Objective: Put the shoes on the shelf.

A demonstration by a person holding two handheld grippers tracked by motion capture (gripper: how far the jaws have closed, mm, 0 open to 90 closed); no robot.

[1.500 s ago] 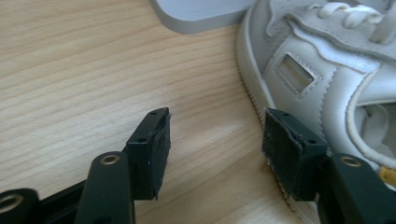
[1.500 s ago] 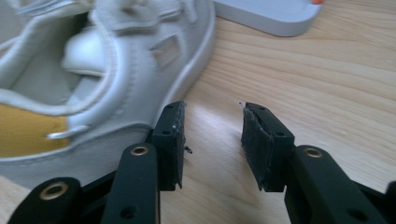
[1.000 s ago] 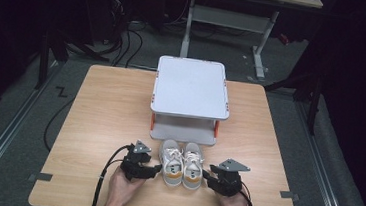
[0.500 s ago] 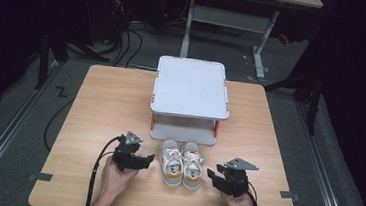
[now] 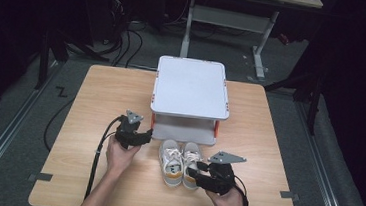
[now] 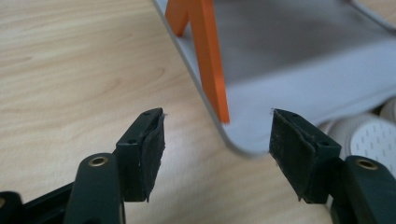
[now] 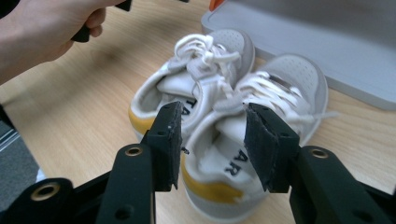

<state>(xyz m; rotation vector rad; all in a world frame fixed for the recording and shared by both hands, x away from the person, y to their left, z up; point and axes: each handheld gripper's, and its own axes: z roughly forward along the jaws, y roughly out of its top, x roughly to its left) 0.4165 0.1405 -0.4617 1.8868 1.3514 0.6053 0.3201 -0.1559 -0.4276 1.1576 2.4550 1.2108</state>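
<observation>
A pair of small white sneakers point(image 5: 181, 162) with yellow heels stands side by side on the wooden table, toes toward a white two-tier rack point(image 5: 191, 86) with orange legs. My right gripper point(image 5: 193, 173) is open at the heel of the right-hand shoe. In the right gripper view its jaws point(image 7: 212, 144) straddle the adjoining inner collars of the two shoes point(image 7: 219, 93). My left gripper point(image 5: 146, 134) is open and holds nothing, left of the shoes. In the left gripper view it point(image 6: 217, 154) faces the rack's lower shelf corner point(image 6: 280, 93) and an orange leg point(image 6: 212, 60).
The wooden table point(image 5: 96, 100) has bare surface left and right of the rack. Black cables point(image 5: 99, 151) trail from the grippers toward the near edge. Beyond the table are a dark floor, cables and a desk frame point(image 5: 228, 21).
Both grippers drew away from the shoes' sides. The left one then moved forward toward the rack's front left leg; the right one came back in to the shoes' heels.
</observation>
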